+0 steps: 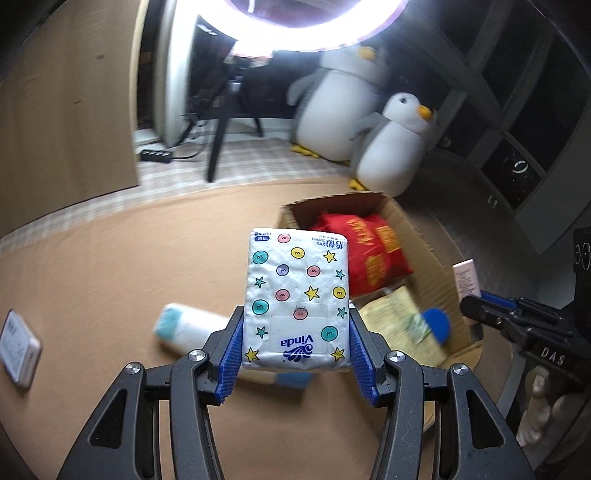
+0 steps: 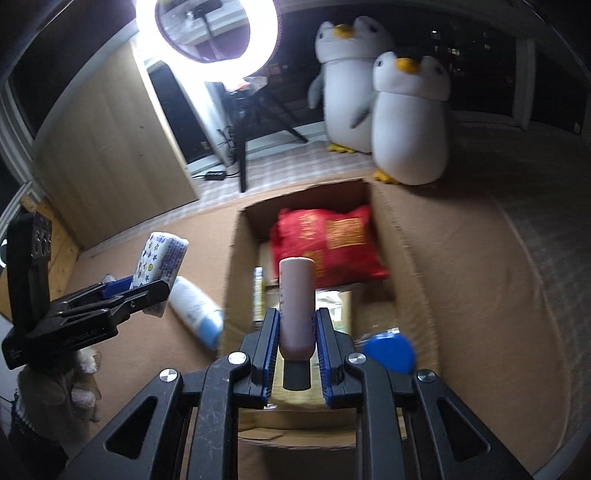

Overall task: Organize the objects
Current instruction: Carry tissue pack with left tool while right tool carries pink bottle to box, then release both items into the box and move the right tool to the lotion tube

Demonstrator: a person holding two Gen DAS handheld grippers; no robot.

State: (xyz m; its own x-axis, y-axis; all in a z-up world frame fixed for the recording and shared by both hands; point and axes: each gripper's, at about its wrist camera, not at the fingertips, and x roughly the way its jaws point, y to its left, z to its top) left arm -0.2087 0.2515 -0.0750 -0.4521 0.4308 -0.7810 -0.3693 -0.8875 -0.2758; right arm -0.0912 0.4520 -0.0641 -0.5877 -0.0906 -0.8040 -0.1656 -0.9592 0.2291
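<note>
While both tools are raised above the brown surface (image 1: 110,258), the Vinda tissue pack (image 1: 297,301) sits clamped between the blue pads (image 1: 232,350) of the left gripper (image 1: 295,350), its jaws closed against the pack's two long sides near its lower end; the pack is printed with coloured dots and stars and stands roughly upright, held clear of the surface to the left of the cardboard box (image 2: 240,236). The right gripper (image 2: 295,354) has its jaws closed on a pink tube (image 2: 295,306), dark cap toward the camera, positioned over the open box. Inside the box lie a red printed bag (image 2: 325,251) at the far end, yellowish packets (image 1: 399,325) nearer, and a blue round item (image 2: 389,352) at the near right corner. A white bottle with a light blue end (image 2: 195,310) lies on its side on the surface, just beside the box's left wall and below the left gripper. A flat white rectangular item (image 1: 18,347) lies well apart at the far left of the surface. Beyond the box, two plush penguins (image 2: 402,118) stand side by side on a checked mat (image 1: 240,162), the smaller one in front. A ring light (image 2: 207,29) on a black tripod (image 1: 221,129) shines behind, beside a wooden cabinet (image 2: 110,155).
</note>
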